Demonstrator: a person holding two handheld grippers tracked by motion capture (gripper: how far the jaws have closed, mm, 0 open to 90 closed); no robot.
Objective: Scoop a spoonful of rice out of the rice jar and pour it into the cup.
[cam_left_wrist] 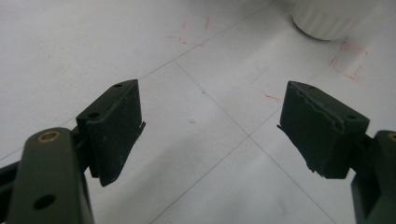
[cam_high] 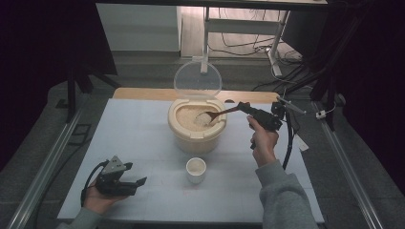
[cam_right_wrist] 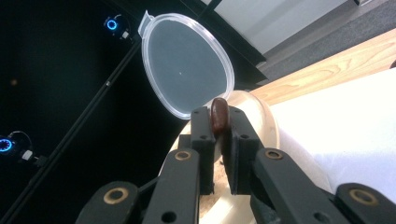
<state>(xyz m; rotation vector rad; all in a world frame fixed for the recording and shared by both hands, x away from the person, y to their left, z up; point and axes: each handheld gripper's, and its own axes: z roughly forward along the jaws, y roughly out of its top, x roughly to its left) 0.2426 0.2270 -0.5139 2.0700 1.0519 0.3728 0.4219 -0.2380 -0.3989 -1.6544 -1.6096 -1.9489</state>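
Holding rice, bucket (cam_high: 197, 136) stands behind rice-filled cup (cam_high: 196, 170).

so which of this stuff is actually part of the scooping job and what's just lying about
In the job:
- rice container with its clear lid flipped up
- wooden spoon, loaded with rice, clamped in the right tongs
- small white cup in front of the container

Just lying about:
- left tongs, open and idle on the table
- cables and frames on the floor behind
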